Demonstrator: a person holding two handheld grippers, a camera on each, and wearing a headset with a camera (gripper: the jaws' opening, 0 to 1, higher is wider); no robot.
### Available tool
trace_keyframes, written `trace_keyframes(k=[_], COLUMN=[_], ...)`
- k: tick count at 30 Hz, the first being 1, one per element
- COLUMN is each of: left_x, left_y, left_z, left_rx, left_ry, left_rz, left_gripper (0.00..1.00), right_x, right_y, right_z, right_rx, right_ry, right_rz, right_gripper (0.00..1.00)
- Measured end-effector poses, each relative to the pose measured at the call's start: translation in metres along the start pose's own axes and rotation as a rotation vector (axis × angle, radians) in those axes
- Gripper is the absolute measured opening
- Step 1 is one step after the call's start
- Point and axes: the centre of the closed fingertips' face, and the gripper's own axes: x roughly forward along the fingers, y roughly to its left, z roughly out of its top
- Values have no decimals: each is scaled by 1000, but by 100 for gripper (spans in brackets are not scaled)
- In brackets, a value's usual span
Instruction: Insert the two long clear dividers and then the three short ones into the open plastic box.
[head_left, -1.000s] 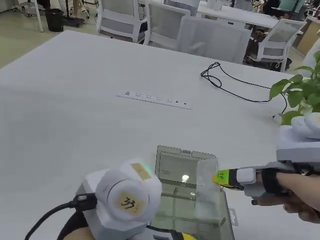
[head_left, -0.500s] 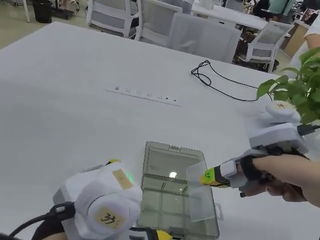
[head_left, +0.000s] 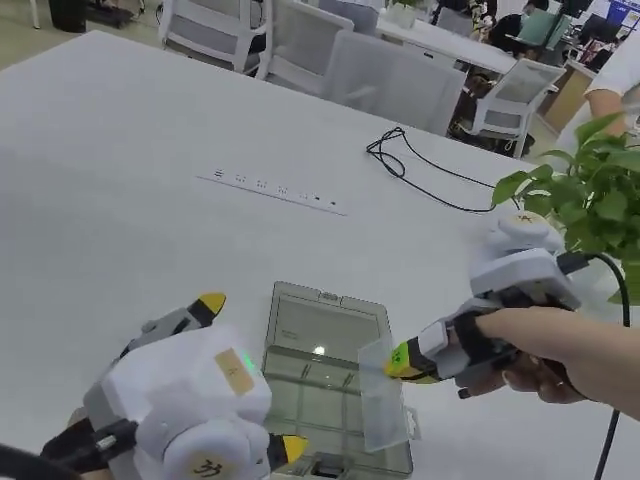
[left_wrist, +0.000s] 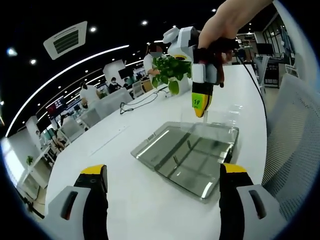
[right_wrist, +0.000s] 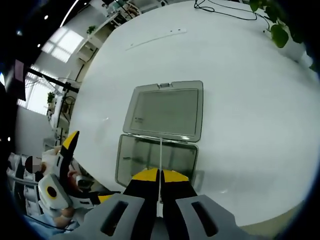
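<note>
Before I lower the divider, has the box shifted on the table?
No. The box sits below the power strip's right end, same as earlier; only the camera swung.

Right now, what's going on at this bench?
A person with a gripper in each hand is fitting dividers into an open plastic box on a white table. The right gripper is shut on a clear divider, held over the box's base. The left gripper is open, holding nothing, close beside the box.
</note>
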Motion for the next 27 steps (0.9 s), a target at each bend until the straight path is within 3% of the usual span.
trace_keyframes(k=[4, 12, 27], left_x=[-2, -2, -3], left_y=[3, 2, 1], left_z=[4, 4, 5], left_rx=[-5, -7, -5], left_ry=[-18, -29, -35], left_rz=[12, 0, -10], left_gripper=[94, 94, 93], right_x=[3, 6, 17], right_y=[-5, -7, -10], right_z=[-4, -6, -8], right_rx=[20, 109, 85], right_ry=[13, 31, 80], right_rz=[-26, -26, -73], right_gripper=[2, 2, 2])
